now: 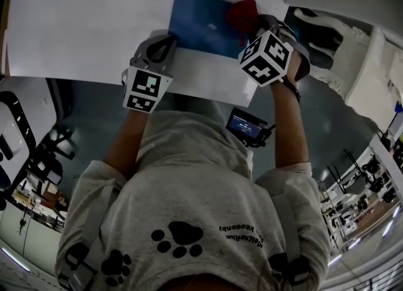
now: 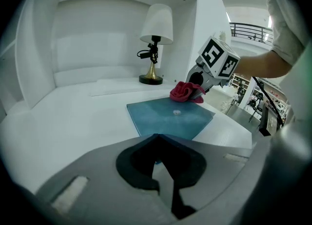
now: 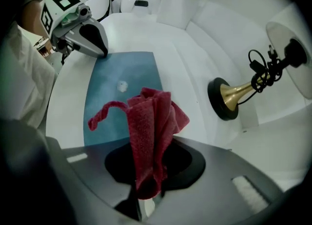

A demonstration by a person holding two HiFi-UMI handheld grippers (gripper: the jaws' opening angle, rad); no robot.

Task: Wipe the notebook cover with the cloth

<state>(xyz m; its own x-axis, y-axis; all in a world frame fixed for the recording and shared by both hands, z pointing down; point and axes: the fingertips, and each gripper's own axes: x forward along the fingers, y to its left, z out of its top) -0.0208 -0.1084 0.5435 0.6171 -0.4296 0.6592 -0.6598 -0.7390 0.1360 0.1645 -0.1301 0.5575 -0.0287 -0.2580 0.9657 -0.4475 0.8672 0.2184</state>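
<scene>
Between fingers of right gripper, red cloth clamped, bunch resting on blue notebook edge; cover's long axis runs straight ahead of these fingers toward left gripper, fingers closed, pinning opposite corner to surface; stroke likely goes that way

The flat blue notebook lies on the white table before me, my left gripper on its near left corner, my right gripper holding the crumpled red cloth on its far right corner. The white-shaded brass lamp stands behind.
</scene>
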